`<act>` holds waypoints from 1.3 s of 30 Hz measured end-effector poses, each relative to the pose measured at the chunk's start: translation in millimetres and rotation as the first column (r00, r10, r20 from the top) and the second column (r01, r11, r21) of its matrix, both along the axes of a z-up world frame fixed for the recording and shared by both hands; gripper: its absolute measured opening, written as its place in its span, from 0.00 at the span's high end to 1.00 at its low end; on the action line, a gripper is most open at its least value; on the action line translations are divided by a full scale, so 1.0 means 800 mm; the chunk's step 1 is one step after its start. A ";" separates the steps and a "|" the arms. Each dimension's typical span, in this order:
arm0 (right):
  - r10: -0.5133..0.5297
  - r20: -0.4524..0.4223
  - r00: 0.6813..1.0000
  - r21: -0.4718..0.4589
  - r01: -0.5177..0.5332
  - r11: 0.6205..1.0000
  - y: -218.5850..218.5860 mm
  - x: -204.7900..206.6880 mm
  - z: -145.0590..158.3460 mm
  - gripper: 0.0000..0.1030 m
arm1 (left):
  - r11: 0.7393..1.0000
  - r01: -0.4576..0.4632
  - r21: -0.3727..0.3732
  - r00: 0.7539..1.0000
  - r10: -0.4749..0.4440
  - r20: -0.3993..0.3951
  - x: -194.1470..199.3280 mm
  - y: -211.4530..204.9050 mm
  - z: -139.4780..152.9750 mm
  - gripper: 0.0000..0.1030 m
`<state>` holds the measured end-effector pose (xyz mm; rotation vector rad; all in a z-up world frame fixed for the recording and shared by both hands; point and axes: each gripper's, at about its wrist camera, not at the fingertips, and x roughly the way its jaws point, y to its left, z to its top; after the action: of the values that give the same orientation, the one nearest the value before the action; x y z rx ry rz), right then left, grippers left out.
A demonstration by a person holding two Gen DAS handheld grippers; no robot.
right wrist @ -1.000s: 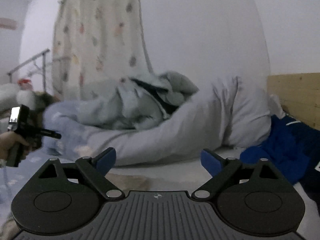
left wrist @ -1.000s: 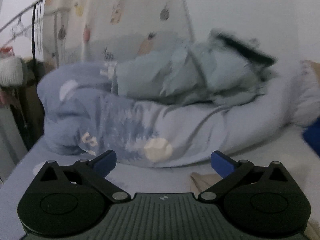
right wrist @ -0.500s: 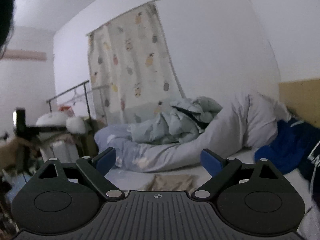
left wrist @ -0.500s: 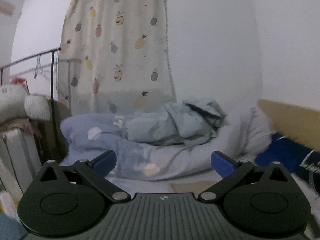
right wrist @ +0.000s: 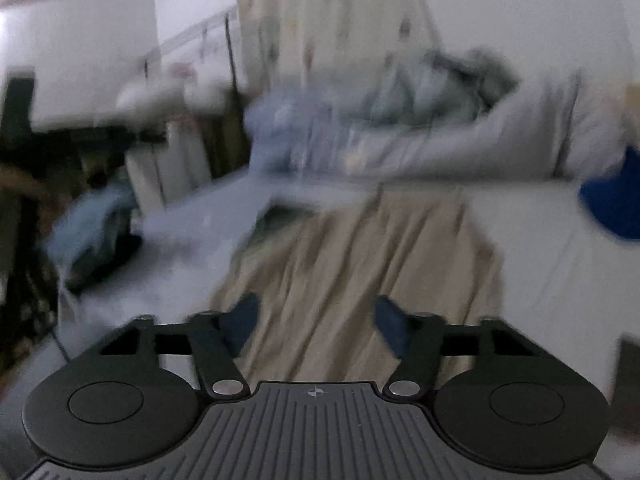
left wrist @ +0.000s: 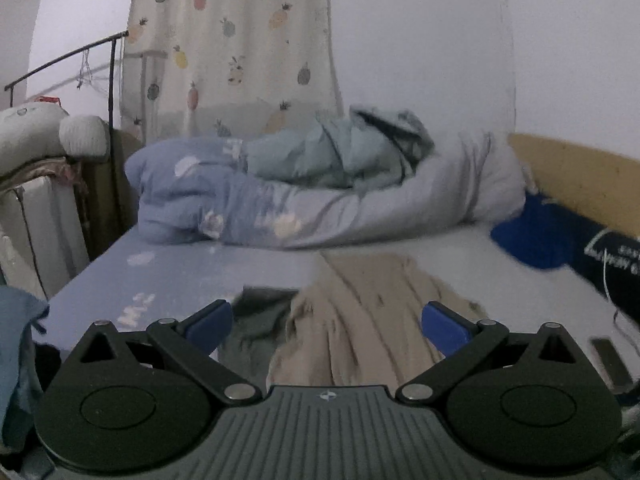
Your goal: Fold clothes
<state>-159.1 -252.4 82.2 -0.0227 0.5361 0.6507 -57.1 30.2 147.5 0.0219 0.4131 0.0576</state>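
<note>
Dim room: a bed [left wrist: 168, 280] beneath white walls [left wrist: 420, 40], pineapple-print curtain [left wrist: 232, 40] at twelve o'clock, perhaps a clothes rail [left wrist: 64, 58] at ten.

Two grippers [left wrist: 326, 322] [right wrist: 316, 322] – one beige garment [left wrist: 368, 312]

A big rolled blanket [left wrist: 360, 212] lies far ahead of the tongs, with a pineapple curtain [left wrist: 236, 40] hanging behind it.
</note>
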 end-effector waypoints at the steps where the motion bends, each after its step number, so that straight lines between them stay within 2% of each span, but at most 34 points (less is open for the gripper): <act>1: 0.031 -0.023 0.999 -0.039 -0.032 0.999 0.016 0.003 -0.017 0.45 | 1.000 0.010 0.022 1.000 -0.010 -0.006 -0.002 -0.004 -0.006 0.00; 5: 0.140 -0.084 0.987 -0.131 -0.150 0.980 0.065 0.003 -0.069 0.46 | 0.995 0.039 0.087 0.999 -0.037 -0.021 -0.017 -0.017 -0.027 0.00; 7: 0.150 -0.120 0.981 -0.149 -0.167 0.975 0.082 0.011 -0.085 0.51 | 0.997 0.042 0.059 0.998 -0.040 -0.043 -0.028 -0.018 -0.036 0.00; 10: 0.133 -0.155 0.979 -0.201 -0.163 0.966 0.102 0.026 -0.104 0.63 | 0.999 0.050 0.015 0.998 -0.049 -0.050 -0.046 -0.015 -0.051 0.00; 11: 0.128 -0.170 0.977 -0.224 -0.165 0.960 0.109 0.031 -0.109 0.76 | 0.999 0.050 0.007 0.997 -0.050 -0.053 -0.053 -0.014 -0.057 0.00; 14: 0.100 -0.162 0.982 -0.309 -0.147 0.940 0.118 0.038 -0.127 0.80 | 0.998 0.069 0.011 0.996 -0.068 -0.060 -0.058 -0.017 -0.074 0.00; 16: 0.086 -0.170 0.982 -0.318 -0.137 0.938 0.119 0.041 -0.132 0.88 | 0.997 0.074 0.010 0.995 -0.073 -0.075 -0.062 -0.023 -0.088 0.00; 17: 0.082 -0.173 0.981 -0.309 -0.133 0.942 0.119 0.042 -0.133 0.96 | 0.997 0.077 0.011 0.994 -0.076 -0.080 -0.064 -0.026 -0.094 0.00; 18: 0.082 -0.200 0.976 -0.265 -0.134 0.955 0.111 0.045 -0.132 0.97 | 0.996 0.086 0.018 0.993 -0.084 -0.083 -0.068 -0.031 -0.101 0.00; 20: 0.066 -0.299 0.952 -0.107 -0.102 0.989 0.083 0.056 -0.131 0.97 | 0.987 0.151 0.049 0.985 -0.146 -0.097 -0.074 -0.048 -0.116 0.00; 21: 0.064 -0.365 0.929 -0.008 -0.072 0.997 0.066 0.063 -0.133 0.97 | 0.980 0.187 0.071 0.978 -0.179 -0.111 -0.075 -0.057 -0.125 0.00; 23: 0.088 -0.491 0.867 0.175 -0.001 0.985 0.033 0.079 -0.137 0.97 | 0.959 0.252 0.130 0.959 -0.229 -0.164 -0.078 -0.082 -0.145 0.00; 25: 0.112 -0.554 0.825 0.249 0.035 0.968 0.015 0.088 -0.145 0.97 | 0.932 0.311 0.185 0.937 -0.268 -0.226 -0.074 -0.109 -0.164 0.01; 27: 0.139 -0.594 0.792 0.296 0.054 0.954 0.003 0.094 -0.149 0.97 | 0.896 0.347 0.277 0.926 -0.281 -0.253 -0.070 -0.138 -0.179 0.04; 31: 0.193 -0.606 0.772 0.339 0.030 0.940 0.003 0.098 -0.144 0.97 | 0.841 0.384 0.382 0.918 -0.304 -0.253 -0.056 -0.175 -0.198 0.06; 32: 0.201 -0.608 0.768 0.343 0.027 0.939 0.003 0.098 -0.143 0.97 | 0.827 0.379 0.415 0.920 -0.289 -0.263 -0.051 -0.182 -0.206 0.11; 34: 0.215 -0.605 0.766 0.350 0.013 0.937 0.001 0.096 -0.136 0.97 | 0.818 0.353 0.455 0.928 -0.246 -0.279 -0.043 -0.189 -0.222 0.25; 36: 0.221 -0.606 0.764 0.351 0.008 0.936 0.001 0.097 -0.130 0.97 | 0.808 0.329 0.488 0.934 -0.203 -0.294 -0.036 -0.196 -0.237 0.47; 37: 0.224 -0.606 0.763 0.355 0.008 0.935 0.001 0.097 -0.128 0.97 | 0.814 0.319 0.486 0.935 -0.186 -0.302 -0.033 -0.194 -0.241 0.50; 38: 0.229 -0.609 0.759 0.362 0.009 0.932 -0.001 0.096 -0.126 0.97 | 0.818 0.310 0.484 0.935 -0.170 -0.311 -0.031 -0.193 -0.245 0.58; 39: 0.231 -0.608 0.760 0.364 0.008 0.931 -0.002 0.094 -0.124 0.97 | 0.822 0.306 0.481 0.934 -0.162 -0.317 -0.030 -0.191 -0.245 0.70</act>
<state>-84.1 -254.2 -16.8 0.5316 1.0886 0.8695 -81.1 -122.5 -48.4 0.6320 0.6501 -0.0825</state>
